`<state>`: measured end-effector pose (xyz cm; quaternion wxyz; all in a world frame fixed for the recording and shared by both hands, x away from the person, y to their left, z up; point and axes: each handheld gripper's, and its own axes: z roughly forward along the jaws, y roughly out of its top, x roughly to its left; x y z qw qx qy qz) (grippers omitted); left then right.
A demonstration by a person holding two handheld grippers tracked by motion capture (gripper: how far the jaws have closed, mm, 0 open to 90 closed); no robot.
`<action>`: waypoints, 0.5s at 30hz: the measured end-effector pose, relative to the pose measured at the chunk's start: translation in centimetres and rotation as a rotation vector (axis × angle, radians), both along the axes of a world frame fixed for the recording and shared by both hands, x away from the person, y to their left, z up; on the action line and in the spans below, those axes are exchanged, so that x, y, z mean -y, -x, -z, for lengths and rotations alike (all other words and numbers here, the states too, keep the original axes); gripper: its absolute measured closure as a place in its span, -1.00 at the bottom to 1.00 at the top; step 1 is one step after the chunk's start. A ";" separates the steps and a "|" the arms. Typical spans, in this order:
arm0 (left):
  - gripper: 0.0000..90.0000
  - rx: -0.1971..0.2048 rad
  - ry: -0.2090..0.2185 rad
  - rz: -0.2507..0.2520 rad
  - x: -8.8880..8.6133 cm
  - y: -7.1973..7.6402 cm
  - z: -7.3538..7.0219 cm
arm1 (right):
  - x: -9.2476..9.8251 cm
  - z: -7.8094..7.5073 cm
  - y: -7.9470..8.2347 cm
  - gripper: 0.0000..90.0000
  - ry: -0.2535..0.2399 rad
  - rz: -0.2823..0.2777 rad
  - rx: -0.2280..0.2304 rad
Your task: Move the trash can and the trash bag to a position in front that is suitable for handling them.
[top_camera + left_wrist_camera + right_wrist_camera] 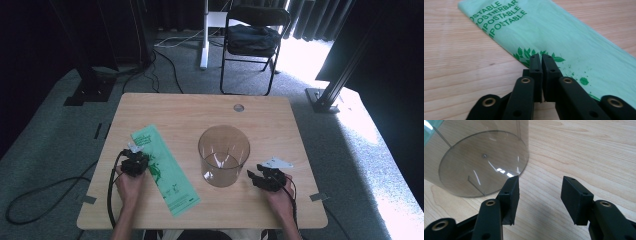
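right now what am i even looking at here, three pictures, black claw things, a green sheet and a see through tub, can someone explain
No robot here: a person sits at a wooden table and holds a hand tool in each hand, a pair of black tongs. The high view looks down from above the person. The other two pictures come from small cameras riding on each tool, looking along its jaws.

On the table lie a flat green compostable bag and an upright clear plastic container, which looks empty. The left tongs sit at the bag's edge; in the left gripper view the jaws are closed together over that edge, though I can't tell whether any film is pinched. The right tongs are open, holding nothing, just beside the container's base. Behind the table stands a folding chair.
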<state>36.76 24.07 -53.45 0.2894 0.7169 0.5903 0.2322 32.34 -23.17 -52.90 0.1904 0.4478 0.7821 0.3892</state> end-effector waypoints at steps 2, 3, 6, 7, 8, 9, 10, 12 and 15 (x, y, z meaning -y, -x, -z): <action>0.91 -0.003 0.003 -0.021 -0.6 0.0 0.0 | 0.0 0.0 0.0 0.08 0.001 -0.001 0.000; 0.91 -0.002 0.006 -0.028 -0.8 0.0 0.0 | 0.0 0.0 0.0 0.08 0.002 -0.001 0.000; 0.91 -0.007 0.013 -0.045 -1.3 -0.1 -0.1 | 0.0 0.1 0.0 0.08 0.003 -0.001 -0.002; 0.89 -0.005 0.019 -0.048 -1.3 -0.1 -0.1 | 0.0 0.1 0.0 0.08 0.003 -0.001 -0.002; 0.83 -0.003 0.023 -0.048 -1.3 -0.1 -0.2 | 0.0 0.1 0.0 0.08 0.003 -0.001 -0.002; 0.79 0.005 0.030 -0.046 -1.1 -0.1 -0.3 | 0.0 0.1 0.0 0.08 0.003 -0.001 -0.002; 0.75 0.005 0.030 -0.046 -1.1 -0.1 -0.3 | 0.0 0.1 0.0 0.08 0.003 -0.001 -0.002; 0.71 0.016 0.035 -0.038 -0.6 -0.2 -0.7 | 0.0 0.1 0.0 0.08 0.003 0.000 -0.003; 0.66 0.015 0.039 -0.026 -0.1 -0.5 -1.0 | 0.0 0.1 0.0 0.08 0.004 -0.001 -0.002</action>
